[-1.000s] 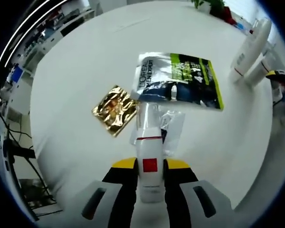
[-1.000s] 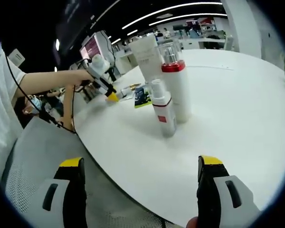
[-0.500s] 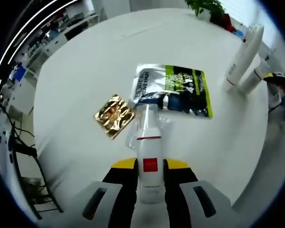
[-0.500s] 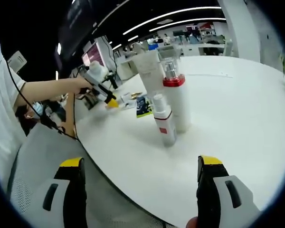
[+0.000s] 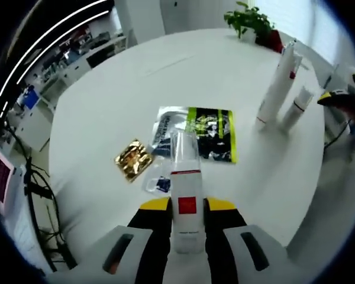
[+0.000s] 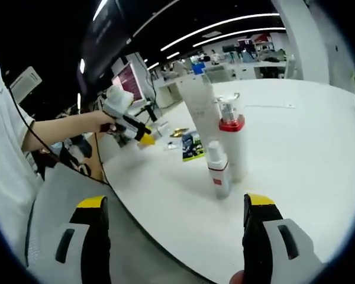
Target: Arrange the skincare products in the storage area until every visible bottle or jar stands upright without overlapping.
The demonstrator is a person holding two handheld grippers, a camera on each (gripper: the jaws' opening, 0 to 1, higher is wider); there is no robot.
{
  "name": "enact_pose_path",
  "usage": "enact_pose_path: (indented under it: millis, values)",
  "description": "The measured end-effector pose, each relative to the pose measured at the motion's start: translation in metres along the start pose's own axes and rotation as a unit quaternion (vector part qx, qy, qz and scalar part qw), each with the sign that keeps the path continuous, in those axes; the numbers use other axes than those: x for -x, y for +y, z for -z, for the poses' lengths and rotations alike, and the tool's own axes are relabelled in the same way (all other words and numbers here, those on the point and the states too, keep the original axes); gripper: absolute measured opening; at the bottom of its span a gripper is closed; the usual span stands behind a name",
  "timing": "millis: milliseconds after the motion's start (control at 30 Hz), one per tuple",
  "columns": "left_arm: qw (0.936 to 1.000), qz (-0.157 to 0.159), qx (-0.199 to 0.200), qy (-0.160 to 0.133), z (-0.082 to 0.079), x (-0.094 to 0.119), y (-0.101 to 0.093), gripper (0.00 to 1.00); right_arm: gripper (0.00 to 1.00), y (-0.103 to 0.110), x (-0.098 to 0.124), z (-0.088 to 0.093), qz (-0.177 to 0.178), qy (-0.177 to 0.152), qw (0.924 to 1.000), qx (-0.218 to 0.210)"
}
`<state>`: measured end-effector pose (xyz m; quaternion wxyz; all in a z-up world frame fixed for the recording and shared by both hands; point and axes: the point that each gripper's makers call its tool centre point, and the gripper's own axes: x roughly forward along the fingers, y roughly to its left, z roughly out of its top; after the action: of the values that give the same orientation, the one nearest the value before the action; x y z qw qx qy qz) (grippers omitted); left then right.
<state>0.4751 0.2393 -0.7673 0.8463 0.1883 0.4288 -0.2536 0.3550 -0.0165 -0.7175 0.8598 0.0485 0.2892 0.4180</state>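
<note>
Left gripper (image 5: pixel 187 207): jaws closed on a small white bottle (image 5: pixel 186 201) with a red square label and clear cap, held above the round white table (image 5: pixel 106 100), clear of its surface. In the right gripper view this gripper (image 6: pixel 143 137) appears at left, held by a person's hand (image 6: pixel 103 121), bottle end barely discernible.

Right gripper (image 6: pixel 174 236): jaws spread wide apart, nothing between them, positioned off the table edge.

On the table, below the held bottle: a flat silver, green and dark sachet (image 5: pixel 195 131); a crumpled gold foil packet (image 5: pixel 134 160) beside it; a small clear wrapper with a blue patch (image 5: pixel 159 183) near the gripper.

Well apart, toward the far right edge in the left gripper view, three items stand upright close together: a tall white tube (image 6: pixel 196 106), a white bottle with a red collar (image 6: pixel 232 148), and a shorter white bottle with a red label (image 6: pixel 218 171). Whether they touch cannot be determined. A potted plant (image 5: pixel 251 21) stands at the far rim.
</note>
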Motion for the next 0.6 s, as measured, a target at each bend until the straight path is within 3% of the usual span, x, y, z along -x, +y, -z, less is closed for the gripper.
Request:
enact_pose_path:
  millis: [133, 233, 367, 600]
  values:
    - [0.9996, 0.003, 0.011, -0.026, -0.008, 0.010, -0.016, 0.25, 0.86, 0.011, -0.004, -0.012, -0.020, -0.024, 0.9994, -0.017]
    - [0.9985, 0.015, 0.020, -0.049, -0.016, 0.021, -0.043, 0.25, 0.83, 0.017, -0.010, -0.013, -0.024, -0.018, 0.9995, -0.012]
    - [0.9969, 0.023, 0.031, -0.069, -0.020, 0.029, -0.059, 0.25, 0.75, 0.024, -0.011, -0.021, -0.035, -0.029, 0.9990, -0.005]
    - [0.9946, 0.030, 0.035, -0.093, -0.031, 0.049, -0.084, 0.25, 0.74, 0.033, -0.014, -0.029, -0.044, -0.044, 0.9981, -0.008]
